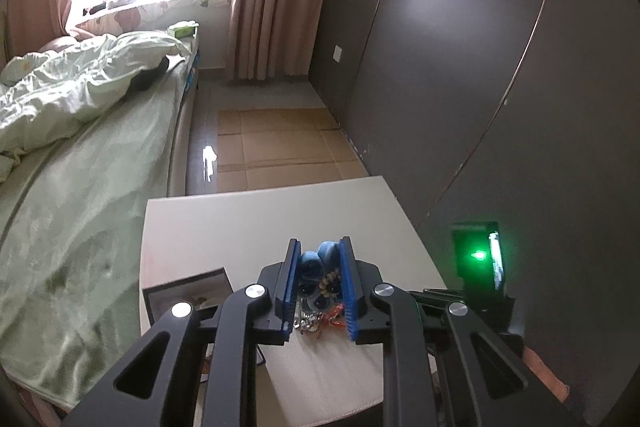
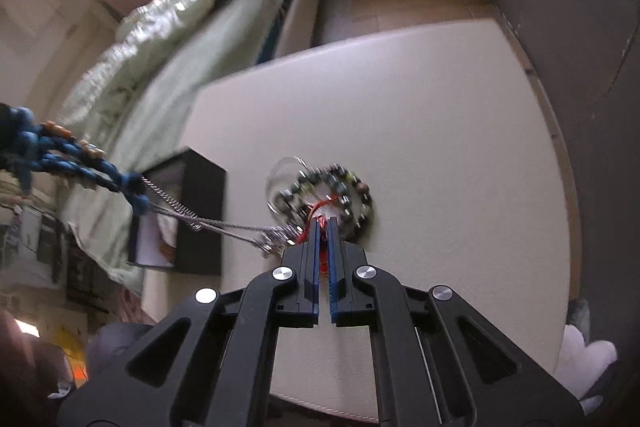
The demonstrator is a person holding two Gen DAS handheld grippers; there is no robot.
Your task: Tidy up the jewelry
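blue bead strands [image 2: 60, 155], silver chains [image 2: 224, 227], dark beaded bracelet [image 2: 352, 195]

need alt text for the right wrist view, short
The right tool, nearly shut, pinches red cord at a beaded bracelet over a white table. Silver chains stretch left to blue beads at the frame edge. A black box sits beside them, with a green-covered bed beyond.

The right gripper [image 2: 323, 223], at frame centre, is closed on a red cord [image 2: 316, 211] beside a beaded bracelet [image 2: 340, 197] lying on the white table [image 2: 440, 127]. Silver chains [image 2: 208, 223] stretch left to blue beads [image 2: 68, 155] at the left edge, crossing a black box [image 2: 200, 211]. A green bed [image 2: 180, 39] fills the upper left.
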